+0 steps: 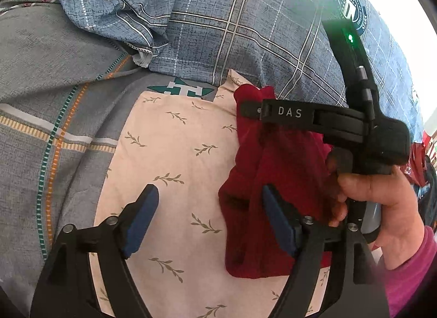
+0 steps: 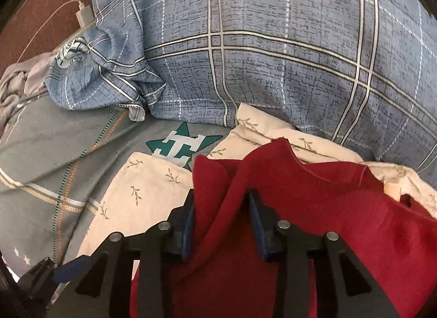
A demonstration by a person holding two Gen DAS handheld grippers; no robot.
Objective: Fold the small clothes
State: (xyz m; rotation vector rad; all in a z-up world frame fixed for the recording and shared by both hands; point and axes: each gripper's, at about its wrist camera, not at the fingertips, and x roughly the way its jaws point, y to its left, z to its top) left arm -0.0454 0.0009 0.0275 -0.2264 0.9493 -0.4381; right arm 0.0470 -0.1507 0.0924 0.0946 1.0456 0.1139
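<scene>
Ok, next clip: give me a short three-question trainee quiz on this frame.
1. True or false: the dark red fabric garment lies on the cream leaf-print cloth.
2. What sits between the jaws of the right hand-held gripper? A) the garment B) a sock C) nothing
3. Fill in: the left hand-held gripper is ____ (open/shut).
Key: 1 true; 2 A; 3 open.

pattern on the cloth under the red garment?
The cream cloth carries small olive leaf sprigs; it lies under the red garment. Clearest in the left wrist view.
</scene>
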